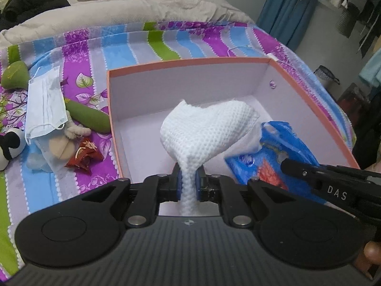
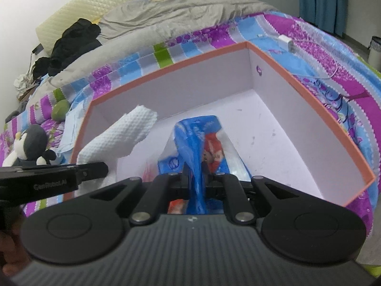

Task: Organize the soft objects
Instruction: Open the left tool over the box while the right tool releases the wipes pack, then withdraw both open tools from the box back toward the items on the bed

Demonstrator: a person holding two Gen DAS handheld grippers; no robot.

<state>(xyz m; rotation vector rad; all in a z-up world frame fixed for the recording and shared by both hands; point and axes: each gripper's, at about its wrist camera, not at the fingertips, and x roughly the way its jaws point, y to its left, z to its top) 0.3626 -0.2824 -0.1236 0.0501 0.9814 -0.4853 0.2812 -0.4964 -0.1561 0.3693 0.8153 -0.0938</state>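
Note:
My left gripper [image 1: 188, 178] is shut on a white textured cloth [image 1: 202, 131], held over the open orange-rimmed box [image 1: 190, 62]. My right gripper [image 2: 195, 176] is shut on a blue plastic tissue pack [image 2: 197, 133], also held over the box [image 2: 309, 95]. The pack shows at the right in the left wrist view [image 1: 269, 152]. The cloth shows at the left in the right wrist view [image 2: 123, 133]. Both hang inside the box walls; whether they touch its floor I cannot tell.
Left of the box on the striped bedsheet lie a face mask [image 1: 45, 102], a green plush [image 1: 88, 116], a red pouch [image 1: 84, 155] and a penguin plush [image 2: 28, 145]. A grey blanket [image 1: 142, 2] and black clothes [image 1: 35, 0] lie behind. A white charger [image 2: 287, 41] lies right of the box.

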